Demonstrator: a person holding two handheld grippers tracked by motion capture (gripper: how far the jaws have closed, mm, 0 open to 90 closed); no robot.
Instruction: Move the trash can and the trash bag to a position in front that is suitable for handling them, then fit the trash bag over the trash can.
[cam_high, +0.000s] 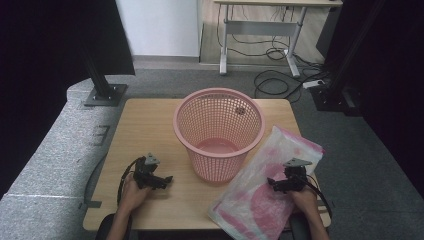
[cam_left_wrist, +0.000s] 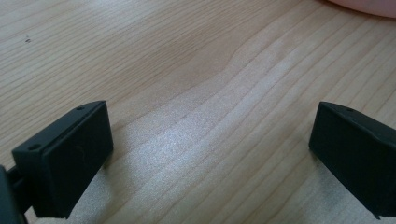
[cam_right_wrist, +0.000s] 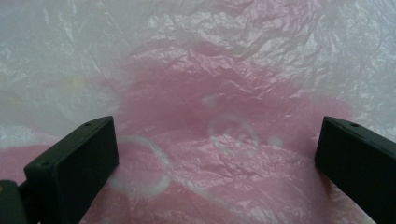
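Note:
A pink mesh basket (cam_high: 219, 131) stands upright in the middle of the wooden table (cam_high: 145, 120), and I see nothing inside it. A crinkled pink-and-white plastic bag (cam_high: 260, 190) lies flat at the table's front right. My right gripper (cam_high: 273, 184) hovers just over the bag (cam_right_wrist: 215, 93), jaws wide apart with nothing between them. My left gripper (cam_high: 166, 181) rests low over bare wood (cam_left_wrist: 196, 93) to the basket's front left, also open and empty. A sliver of the basket's base (cam_left_wrist: 369, 5) shows at the top right of the left gripper view.
Grey floor surrounds the table. A white desk frame (cam_high: 260, 30) with loose cables (cam_high: 280, 80) stands behind it, and black stand bases (cam_high: 105, 92) sit at the far corners. Bare wood lies left of the basket.

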